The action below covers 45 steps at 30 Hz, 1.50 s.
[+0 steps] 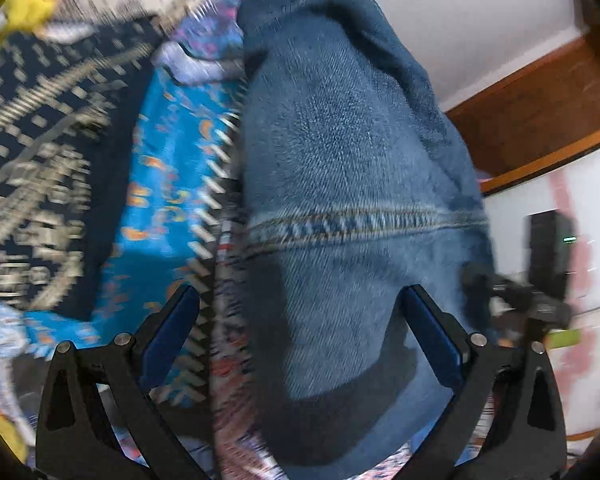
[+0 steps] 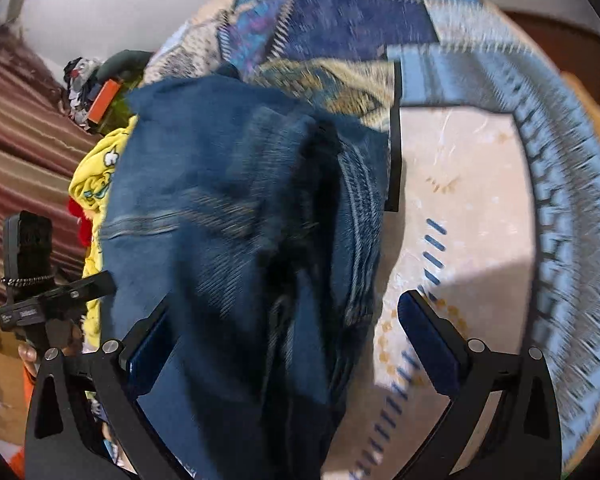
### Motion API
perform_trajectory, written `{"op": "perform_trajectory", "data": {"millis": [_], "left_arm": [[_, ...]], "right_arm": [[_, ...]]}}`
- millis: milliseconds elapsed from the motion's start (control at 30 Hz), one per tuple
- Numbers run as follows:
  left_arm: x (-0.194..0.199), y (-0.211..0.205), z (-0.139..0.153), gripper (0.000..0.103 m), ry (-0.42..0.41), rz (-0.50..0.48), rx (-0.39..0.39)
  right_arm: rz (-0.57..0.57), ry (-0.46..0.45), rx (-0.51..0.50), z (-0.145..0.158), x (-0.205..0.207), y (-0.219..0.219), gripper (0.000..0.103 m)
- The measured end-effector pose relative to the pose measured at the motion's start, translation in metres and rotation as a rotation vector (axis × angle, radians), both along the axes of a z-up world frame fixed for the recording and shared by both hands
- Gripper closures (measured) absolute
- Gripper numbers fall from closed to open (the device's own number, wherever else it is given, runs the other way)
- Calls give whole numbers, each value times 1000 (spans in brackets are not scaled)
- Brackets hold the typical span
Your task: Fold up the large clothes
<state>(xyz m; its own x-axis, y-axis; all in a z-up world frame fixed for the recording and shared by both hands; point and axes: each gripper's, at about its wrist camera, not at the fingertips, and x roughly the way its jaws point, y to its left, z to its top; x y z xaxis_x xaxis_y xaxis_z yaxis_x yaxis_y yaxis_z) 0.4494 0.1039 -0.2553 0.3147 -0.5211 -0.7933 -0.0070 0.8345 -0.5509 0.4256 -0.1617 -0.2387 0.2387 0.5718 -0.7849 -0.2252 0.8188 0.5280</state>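
A pair of blue denim jeans point(image 1: 340, 160) lies bunched on a patterned bedspread point(image 1: 60, 140). In the left wrist view my left gripper point(image 1: 300, 312) is open, its jaws wide apart, with the denim and its stitched seam lying between and ahead of the fingers. In the right wrist view the jeans point(image 2: 228, 200) are a dark crumpled heap running under the left finger point(image 2: 148, 344). My right gripper point(image 2: 288, 320) is open over the denim's edge. Both views are motion blurred. The other gripper point(image 2: 32, 280) shows at the far left of the right view.
The bedspread point(image 2: 480, 200) has blue, cream and navy panels with a zigzag border. A yellow cartoon-print garment point(image 2: 96, 184) and other clothes point(image 2: 88, 80) are piled left of the jeans. A striped curtain point(image 2: 16, 140), white wall and wooden trim point(image 1: 540, 112) stand behind.
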Motion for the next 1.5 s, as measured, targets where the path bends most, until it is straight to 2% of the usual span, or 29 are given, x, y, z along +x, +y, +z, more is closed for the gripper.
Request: {"op": "perform_trajectory", "data": {"millis": [133, 267, 333, 400, 500, 533, 633, 733, 867, 1133, 1200, 1333, 1500], "left_arm": [[18, -2, -15, 1, 36, -7, -69], [30, -8, -19, 1, 36, -21, -111], [31, -10, -16, 2, 6, -8, -109], [33, -12, -15, 15, -3, -10, -131], [29, -15, -7, 24, -11, 6, -116], [25, -16, -2, 30, -19, 7, -101], [10, -17, 16, 41, -50, 1, -92], [-9, -10, 43, 46, -103, -6, -81], [-34, 11, 89, 46, -193, 5, -69], [-79, 82, 174, 46, -352, 75, -50], [-81, 101, 186, 46, -376, 97, -40], [-84, 141, 199, 46, -390, 131, -12], [-73, 184, 189, 46, -368, 166, 13]], "right_arm": [[31, 64, 125, -16, 12, 4, 0], [33, 74, 183, -20, 16, 9, 1], [28, 69, 194, -18, 15, 10, 11], [-4, 78, 192, -16, 15, 10, 22], [-35, 120, 233, -12, 13, 7, 41], [-44, 117, 234, -8, 10, 6, 48], [-51, 84, 203, 11, 3, 11, 59], [-40, 52, 211, 37, -7, 10, 66], [-13, -26, 193, 74, -17, 30, 67], [64, -179, 242, 159, -33, 89, 67], [80, -205, 254, 172, -35, 106, 67], [103, -216, 284, 180, -29, 142, 67], [129, -190, 281, 166, -10, 187, 67]]}}
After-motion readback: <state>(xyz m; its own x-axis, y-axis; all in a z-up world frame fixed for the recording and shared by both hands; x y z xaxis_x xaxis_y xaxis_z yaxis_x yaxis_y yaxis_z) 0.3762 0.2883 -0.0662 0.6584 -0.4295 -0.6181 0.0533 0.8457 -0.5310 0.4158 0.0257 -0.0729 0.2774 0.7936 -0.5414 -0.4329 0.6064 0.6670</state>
